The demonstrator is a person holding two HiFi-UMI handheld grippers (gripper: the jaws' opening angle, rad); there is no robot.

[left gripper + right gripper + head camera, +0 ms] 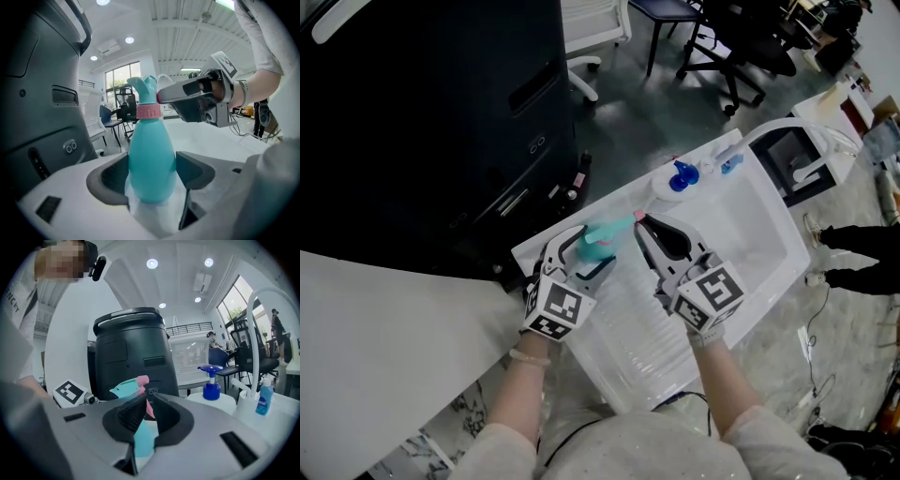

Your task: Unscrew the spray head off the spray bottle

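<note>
A teal spray bottle (602,234) lies tipped over the white sink unit (750,234). My left gripper (591,246) is shut on its body (151,159), one pad on each side. The bottle carries a pink collar (148,111) and a teal spray head (145,86). My right gripper (642,228) comes in from the right, and its tips (161,96) meet the bottle at the collar. In the right gripper view the jaws (145,416) stand almost together with the pink part of the spray head (149,408) pinched between them. The teal nozzle (126,387) sticks out above.
A blue pump dispenser (682,175) and a small blue bottle (263,399) stand at the sink's far end beside a white tap (262,310). A big dark machine (441,112) rises close on the left. Office chairs (731,47) and a person's legs (853,253) are beyond.
</note>
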